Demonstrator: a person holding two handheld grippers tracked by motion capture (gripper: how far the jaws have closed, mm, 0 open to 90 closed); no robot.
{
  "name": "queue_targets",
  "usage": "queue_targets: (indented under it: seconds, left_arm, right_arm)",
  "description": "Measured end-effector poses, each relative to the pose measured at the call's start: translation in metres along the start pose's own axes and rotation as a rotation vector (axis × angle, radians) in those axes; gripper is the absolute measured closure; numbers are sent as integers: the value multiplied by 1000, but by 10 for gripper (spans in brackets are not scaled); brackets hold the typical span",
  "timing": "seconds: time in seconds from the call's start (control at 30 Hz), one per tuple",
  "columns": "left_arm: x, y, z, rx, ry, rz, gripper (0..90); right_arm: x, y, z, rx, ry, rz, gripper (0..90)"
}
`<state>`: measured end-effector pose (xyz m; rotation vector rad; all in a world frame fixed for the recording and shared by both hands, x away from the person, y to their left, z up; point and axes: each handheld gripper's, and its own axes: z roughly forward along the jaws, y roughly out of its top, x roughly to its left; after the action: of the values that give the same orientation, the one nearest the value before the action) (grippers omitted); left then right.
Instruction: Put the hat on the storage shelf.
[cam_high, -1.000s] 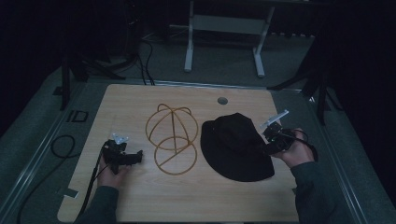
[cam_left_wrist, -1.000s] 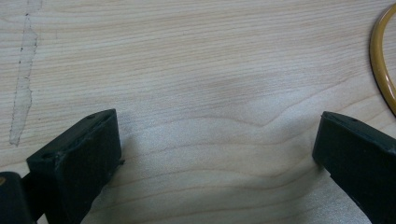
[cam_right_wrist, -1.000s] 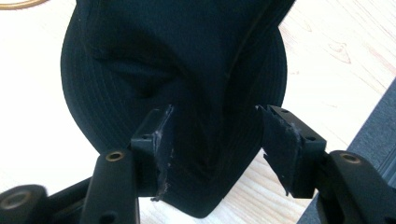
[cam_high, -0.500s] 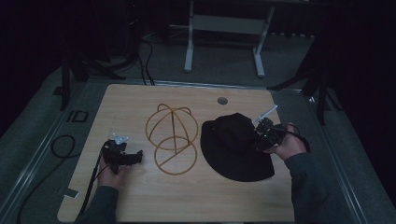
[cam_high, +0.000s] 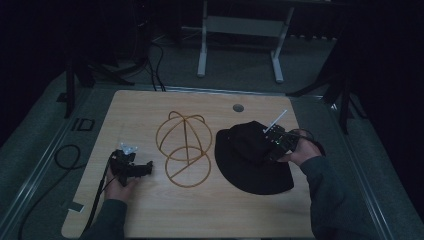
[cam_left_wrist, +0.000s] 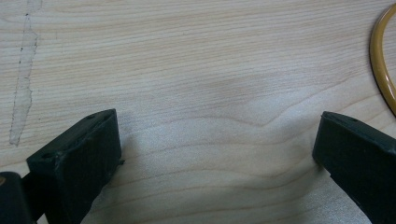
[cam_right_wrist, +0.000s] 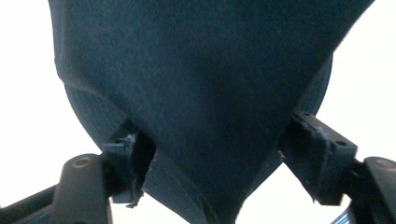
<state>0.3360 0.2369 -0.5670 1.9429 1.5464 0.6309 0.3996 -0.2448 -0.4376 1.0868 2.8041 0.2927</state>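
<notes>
A black brimmed hat (cam_high: 250, 162) lies flat on the right half of the wooden table (cam_high: 150, 215). To its left stands a gold wire hat stand (cam_high: 182, 147), a dome on a ring; its edge (cam_left_wrist: 380, 70) shows in the left gripper view. My right gripper (cam_high: 267, 151) is over the hat's crown. Its jaws have just been opening and stand wide, with the dark crown fabric (cam_right_wrist: 196, 93) bulging between them (cam_right_wrist: 212, 140). My left gripper (cam_high: 145, 169) rests on the table left of the stand, open, with bare wood between its jaws (cam_left_wrist: 217, 158).
A round cable hole (cam_high: 238, 107) sits near the table's far edge. A cable loop (cam_high: 65, 155) lies on the floor at the left. A white metal frame (cam_high: 240, 30) stands behind the table.
My right gripper has moved left from the hat's right brim onto its crown. The left gripper, the hat and the stand have stayed put.
</notes>
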Motion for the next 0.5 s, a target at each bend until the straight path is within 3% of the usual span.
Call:
queue_targets:
  seconds: [0.3, 0.5]
  left_arm:
    - [0, 0, 0, 0, 0, 0, 13]
    - [0, 0, 0, 0, 0, 0, 13]
  right_arm:
    - [-4, 6, 1, 44, 76, -9, 553]
    - [-3, 6, 3, 60, 81, -15, 730]
